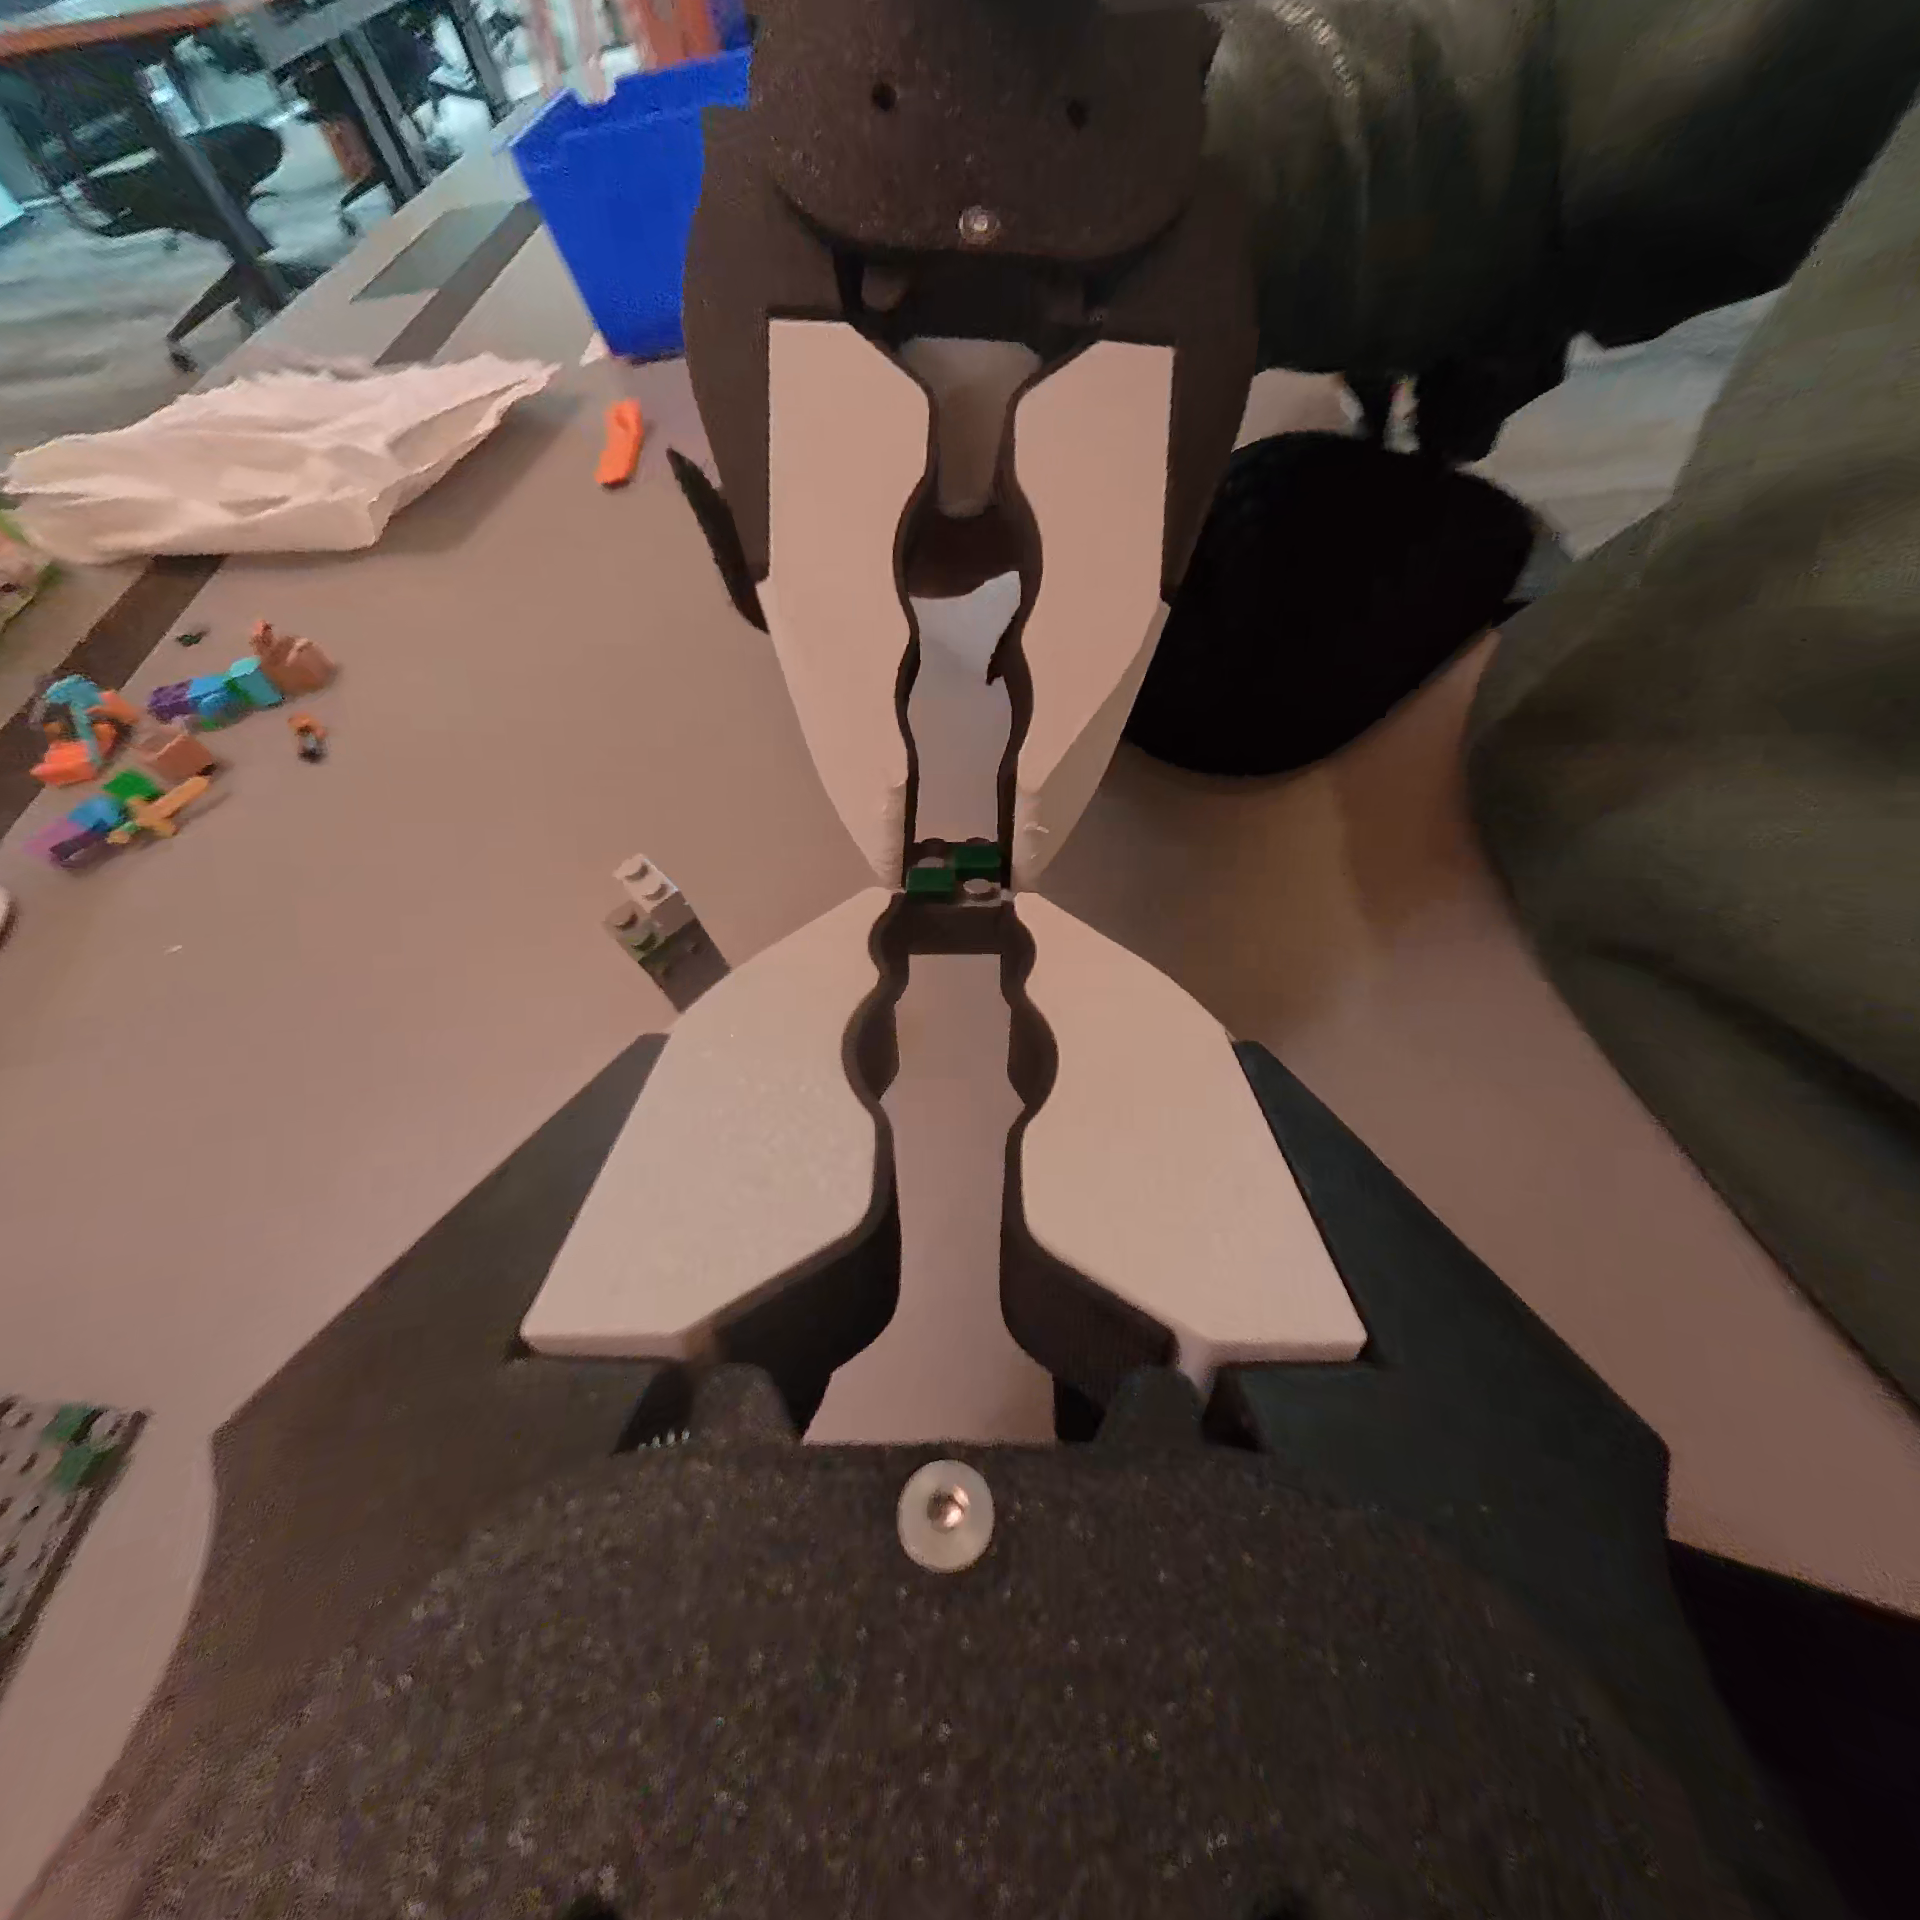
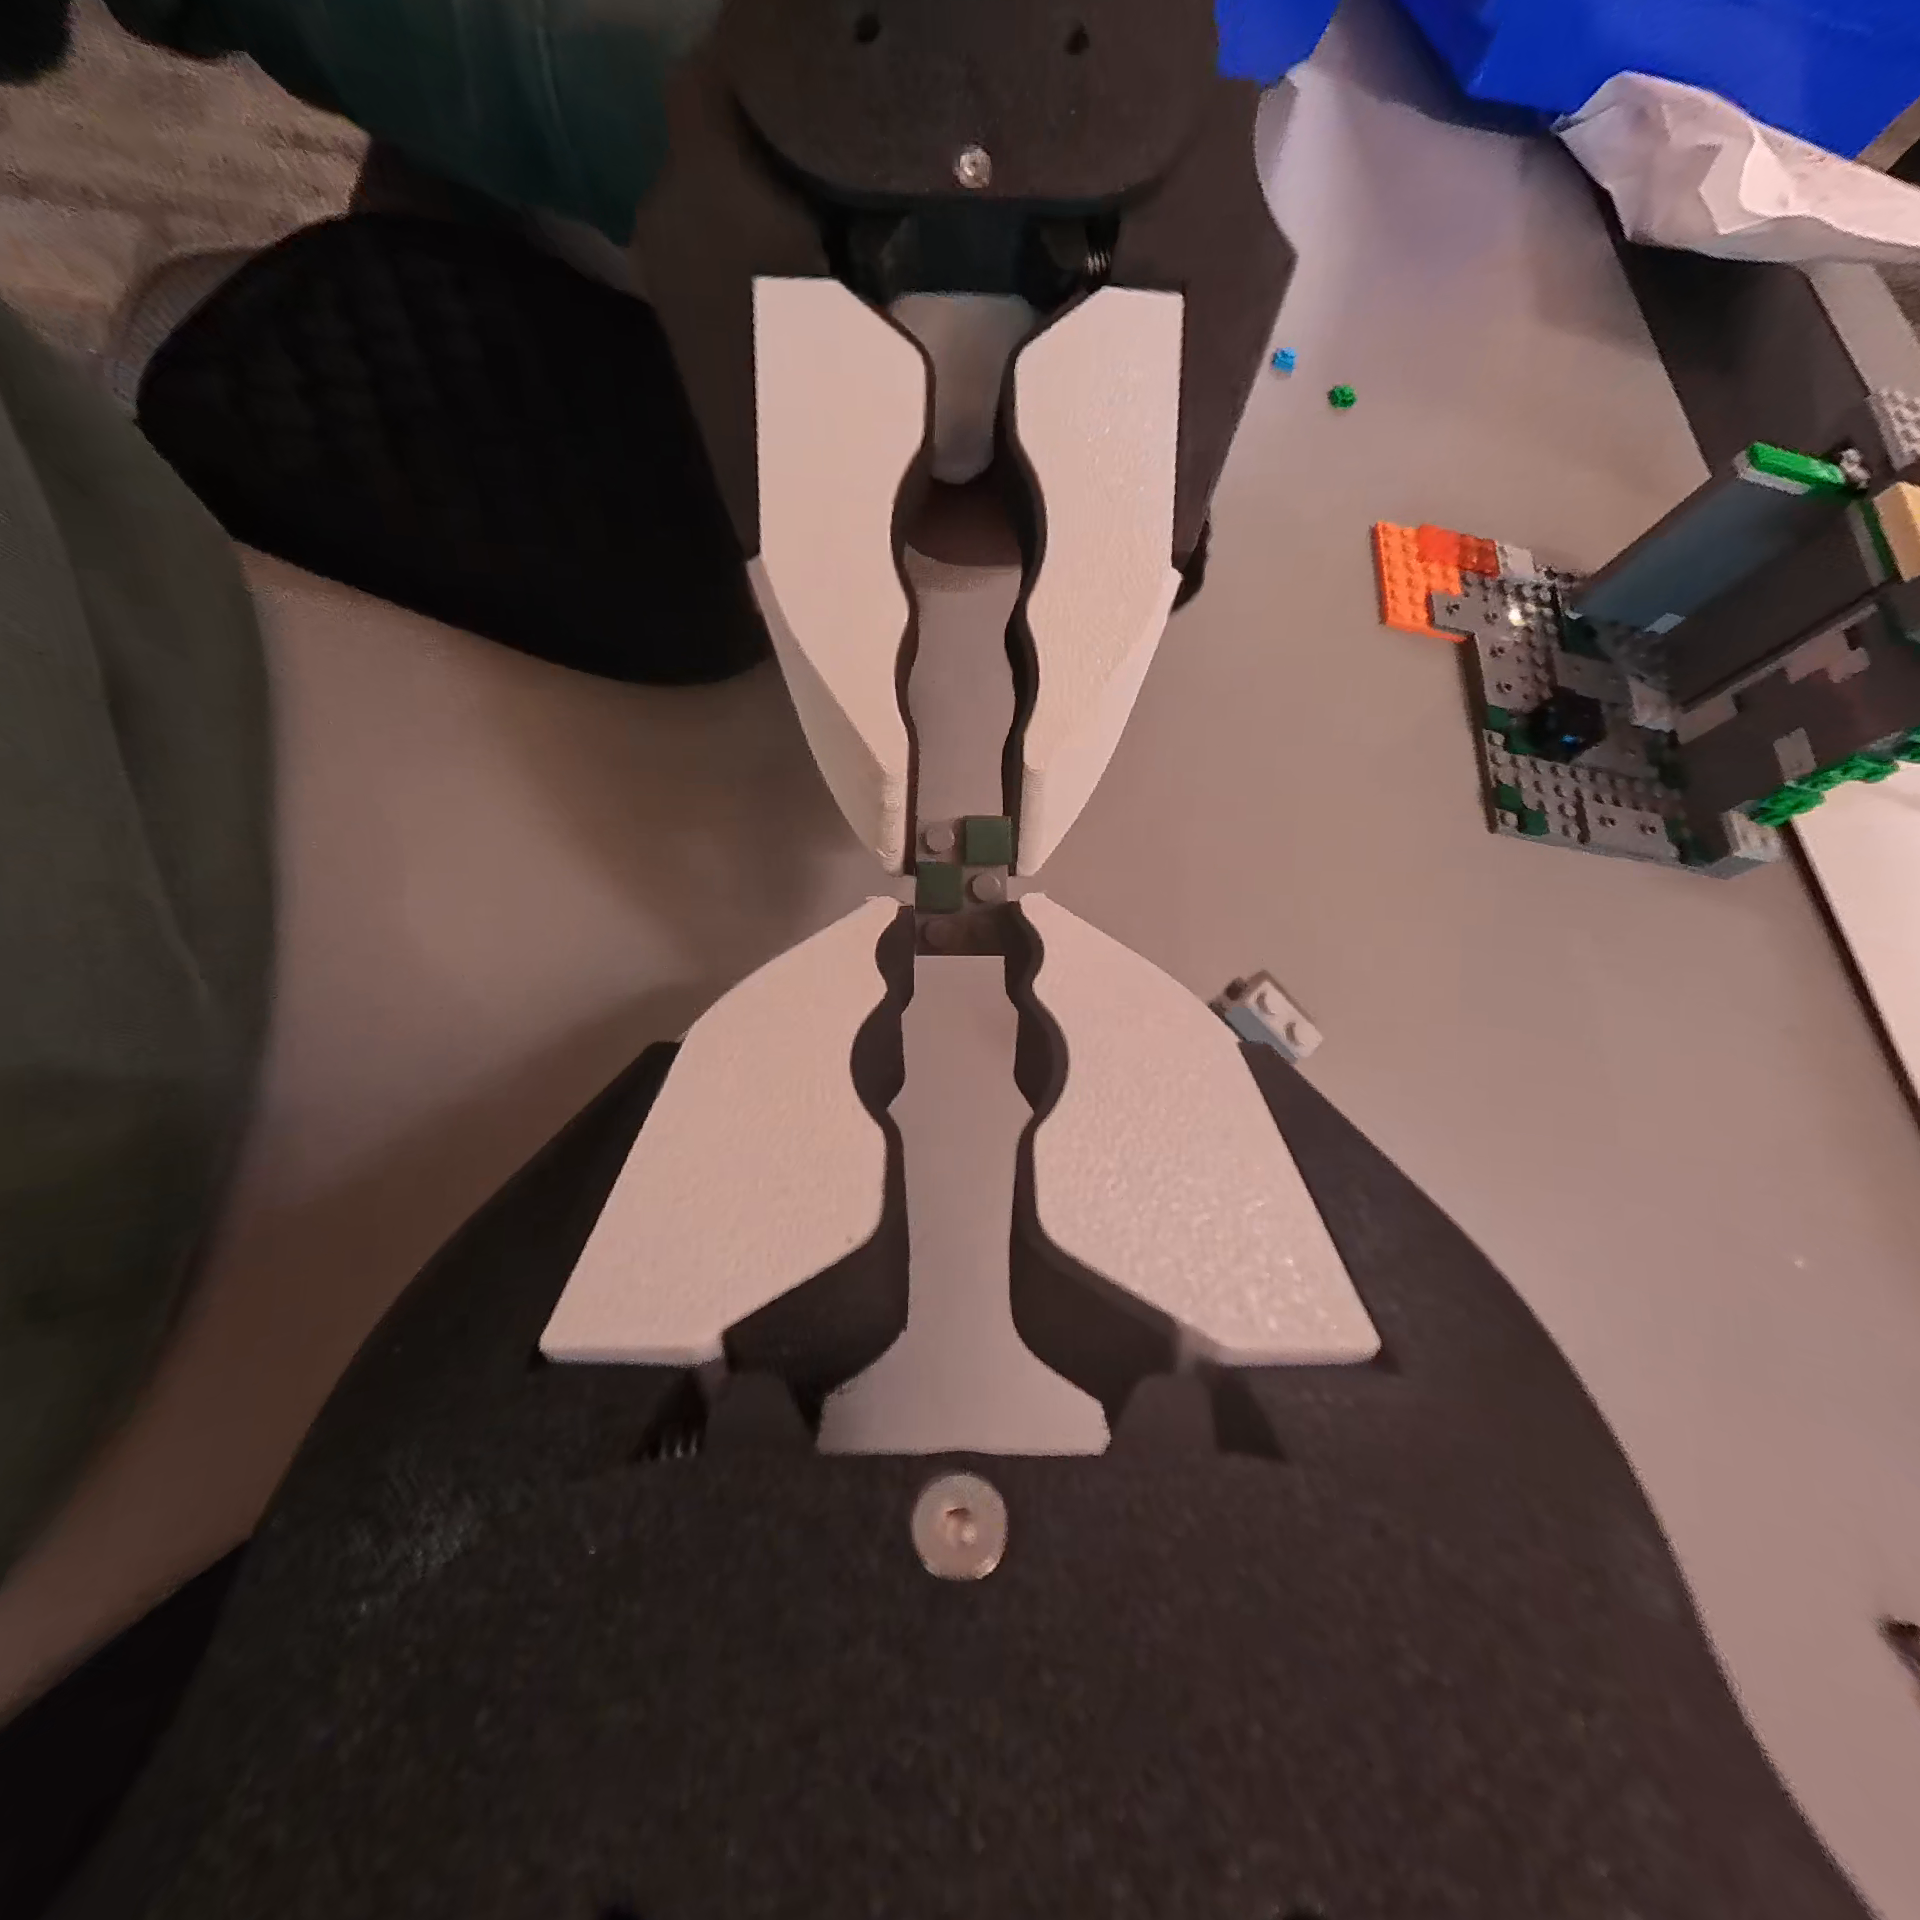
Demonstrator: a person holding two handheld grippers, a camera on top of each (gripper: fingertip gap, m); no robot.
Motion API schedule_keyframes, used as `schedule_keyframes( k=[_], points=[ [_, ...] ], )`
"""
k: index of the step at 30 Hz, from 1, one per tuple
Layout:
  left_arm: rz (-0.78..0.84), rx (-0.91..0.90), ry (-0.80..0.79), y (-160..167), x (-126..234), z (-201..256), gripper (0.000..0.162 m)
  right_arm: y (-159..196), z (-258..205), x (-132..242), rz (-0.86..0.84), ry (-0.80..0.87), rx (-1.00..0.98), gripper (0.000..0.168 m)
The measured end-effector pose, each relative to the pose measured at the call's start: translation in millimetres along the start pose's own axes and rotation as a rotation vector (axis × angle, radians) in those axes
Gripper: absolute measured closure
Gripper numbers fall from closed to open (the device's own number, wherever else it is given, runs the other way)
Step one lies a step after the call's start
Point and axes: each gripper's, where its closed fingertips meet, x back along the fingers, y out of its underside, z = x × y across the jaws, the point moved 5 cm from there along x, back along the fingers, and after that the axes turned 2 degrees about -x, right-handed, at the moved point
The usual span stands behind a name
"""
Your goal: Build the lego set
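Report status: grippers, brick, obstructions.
Left gripper and right gripper tip to tip, both shut on the grey-green brick stack, held above the table. Loose grey brick lies beside, not blocking.

lego piece (image 2: 963,871): grey, green tiles | fingers (image 2: 1132,1174): white | bin (image 1: 623,197): blue

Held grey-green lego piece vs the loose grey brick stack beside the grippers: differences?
The small grey-and-green lego piece is clamped between the left gripper and right gripper; the loose grey brick stack sits untouched on the grey table. The held piece's top carries dark green tiles; the stack's top is plain grey studs. Both share grey studs.
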Motion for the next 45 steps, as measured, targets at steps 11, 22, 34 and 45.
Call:
schedule_keyframes(
  k=[11,22,34,45],
  points=[
    [0.229,0.049,0.242,-19.6,5.2,-19.7,0.146,-4.5,7.0,22.6,0.026,-0.091,-0.059,0.151],
    [0.279,0.076,0.269,-15.4,-5.7,-28.2,0.146,-5.5,9.3,26.6,0.077,0.123,-0.135,0.146],
    [0.156,0.035,0.147,-8.3,-13.6,-31.0,0.132,-1.2,15.6,21.4,0.053,0.237,-0.268,0.152],
    [0.134,-0.01,0.098,-4.4,-3.5,-35.4,0.143,-8.6,15.2,10.2,0.064,0.274,-0.225,0.152]
  ],
)
